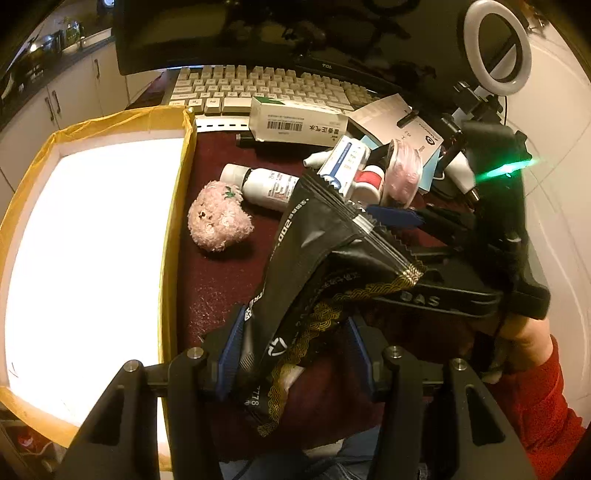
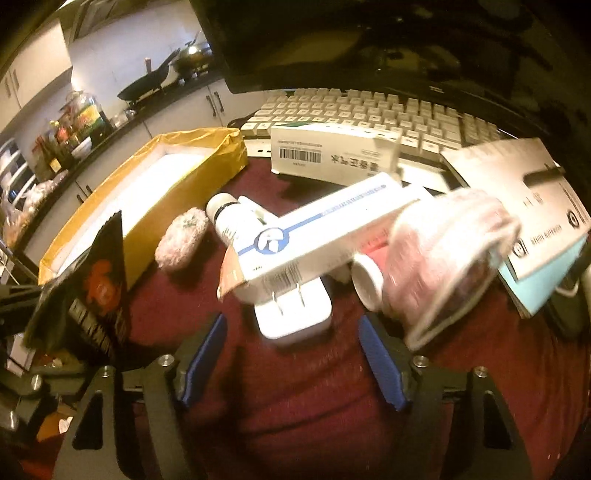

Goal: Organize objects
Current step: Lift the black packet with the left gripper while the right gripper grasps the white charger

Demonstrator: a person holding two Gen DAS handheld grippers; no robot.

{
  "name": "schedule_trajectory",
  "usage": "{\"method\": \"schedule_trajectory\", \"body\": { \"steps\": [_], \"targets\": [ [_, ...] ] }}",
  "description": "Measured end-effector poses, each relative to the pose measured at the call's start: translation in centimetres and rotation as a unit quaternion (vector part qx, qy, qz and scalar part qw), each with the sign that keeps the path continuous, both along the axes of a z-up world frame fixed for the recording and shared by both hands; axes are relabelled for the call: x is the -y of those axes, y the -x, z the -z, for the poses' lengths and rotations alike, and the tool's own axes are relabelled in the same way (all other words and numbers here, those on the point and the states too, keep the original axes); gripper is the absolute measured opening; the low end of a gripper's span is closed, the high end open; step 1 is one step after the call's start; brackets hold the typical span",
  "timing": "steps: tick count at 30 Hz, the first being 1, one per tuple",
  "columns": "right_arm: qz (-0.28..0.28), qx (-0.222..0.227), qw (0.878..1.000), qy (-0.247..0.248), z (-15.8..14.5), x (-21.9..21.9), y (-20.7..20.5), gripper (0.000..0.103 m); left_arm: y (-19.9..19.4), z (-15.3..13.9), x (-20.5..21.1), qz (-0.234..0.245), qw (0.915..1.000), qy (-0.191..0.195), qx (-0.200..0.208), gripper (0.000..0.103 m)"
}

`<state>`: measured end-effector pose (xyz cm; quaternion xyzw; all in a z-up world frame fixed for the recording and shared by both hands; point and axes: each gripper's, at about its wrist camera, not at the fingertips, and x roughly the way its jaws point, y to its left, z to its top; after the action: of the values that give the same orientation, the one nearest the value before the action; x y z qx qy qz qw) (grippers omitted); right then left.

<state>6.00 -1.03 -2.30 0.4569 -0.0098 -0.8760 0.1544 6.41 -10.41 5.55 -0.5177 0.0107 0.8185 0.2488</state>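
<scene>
My left gripper (image 1: 291,354) is shut on a black and gold foil pouch (image 1: 314,266) and holds it above the dark red table, right of the yellow-lined box (image 1: 181,177). The pouch also shows in the right wrist view (image 2: 88,280) at the left. My right gripper (image 2: 291,350) is open and empty, just short of a white plug adapter (image 2: 295,314). Behind the adapter lie a white and blue carton (image 2: 325,229), a white bottle (image 2: 232,218), a red-capped bottle (image 2: 369,266) and a pink plastic-wrapped item (image 2: 450,254). A pink plush toy (image 1: 219,218) lies by the box.
A white keyboard (image 1: 266,86) and a dark monitor (image 1: 258,33) stand at the back. A long white barcode carton (image 1: 299,123) lies before the keyboard. A flat grey booklet (image 2: 524,192) lies at the right. A ring light (image 1: 496,48) stands at the far right.
</scene>
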Motion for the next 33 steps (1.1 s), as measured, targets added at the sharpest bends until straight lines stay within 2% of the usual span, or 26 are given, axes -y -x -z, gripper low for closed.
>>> {"method": "schedule_trajectory", "body": {
  "steps": [3,4,6,10,19,22,29,33],
  "targets": [
    [0.0,0.004,1.0,-0.013,0.5,0.5,1.3,0.063,0.3,0.2,0.0,0.001,1.0,-0.001,0.002,0.051],
    [0.001,0.006,1.0,-0.015,0.6,0.5,1.4,0.055,0.4,0.3,-0.1,0.002,1.0,0.0,0.005,0.051],
    [0.001,0.0,1.0,-0.017,0.6,0.6,1.5,0.048,0.6,0.5,-0.3,0.004,1.0,0.0,0.009,0.051],
    [0.005,-0.011,1.0,-0.024,0.4,0.8,0.8,0.048,0.8,0.7,-0.7,0.002,0.9999,0.008,0.008,0.051],
    [0.033,-0.003,0.996,0.078,-0.5,-2.4,-1.5,0.048,1.4,0.0,-2.5,-0.022,0.9996,0.019,0.006,0.051],
    [0.045,0.001,0.995,0.093,-0.8,-3.4,-2.1,0.048,1.3,-0.7,-3.4,-0.033,0.9994,0.012,0.006,0.051],
    [0.045,0.015,0.996,0.071,-1.3,-4.6,-3.0,0.048,0.5,-1.1,-4.2,-0.055,0.9983,-0.016,0.006,0.051],
    [0.051,0.004,0.996,0.075,-1.2,-4.9,-3.8,0.048,-0.5,-0.7,-3.6,-0.049,0.9987,-0.009,0.007,0.051]
  ]
}}
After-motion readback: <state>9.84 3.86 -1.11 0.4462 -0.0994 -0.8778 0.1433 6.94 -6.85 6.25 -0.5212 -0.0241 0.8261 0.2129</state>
